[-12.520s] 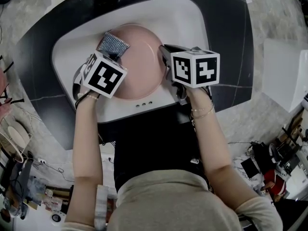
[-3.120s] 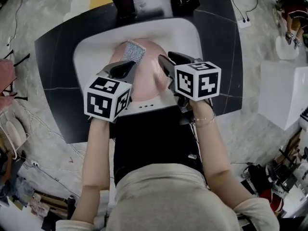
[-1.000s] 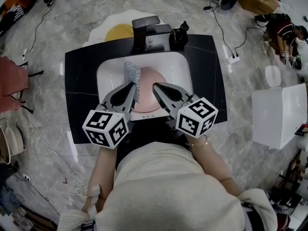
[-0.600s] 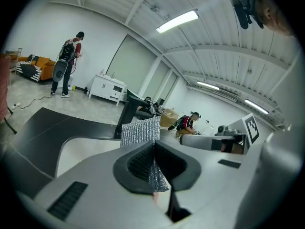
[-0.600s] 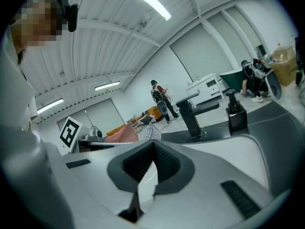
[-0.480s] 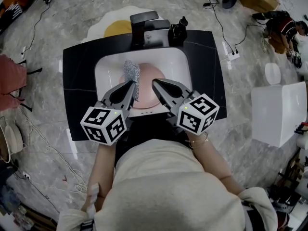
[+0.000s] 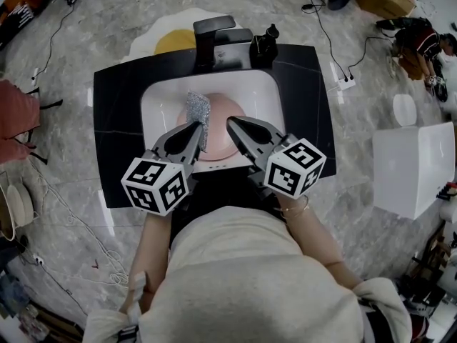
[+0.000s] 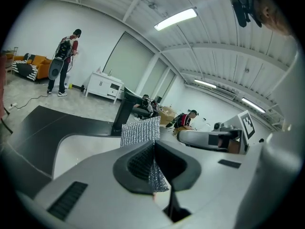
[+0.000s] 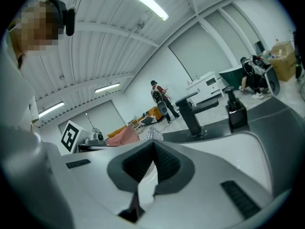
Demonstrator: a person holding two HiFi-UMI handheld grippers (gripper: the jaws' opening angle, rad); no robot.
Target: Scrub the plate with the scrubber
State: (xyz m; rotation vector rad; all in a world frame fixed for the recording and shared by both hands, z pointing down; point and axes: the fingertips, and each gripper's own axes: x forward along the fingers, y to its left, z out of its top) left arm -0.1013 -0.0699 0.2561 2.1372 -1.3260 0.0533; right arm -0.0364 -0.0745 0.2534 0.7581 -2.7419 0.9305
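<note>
The left claw grips the scrubber, with the plate at 1 o'clock; the right claw is closed and empty.

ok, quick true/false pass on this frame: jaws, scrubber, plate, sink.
1. The left gripper has its jaws shut on the scrubber. True.
2. The right gripper has its jaws wide open. False: they are together, with nothing between them.
3. The plate lies in the sink. True.
4. The faucet is white. False: it is black, and only the sink is white.
</note>
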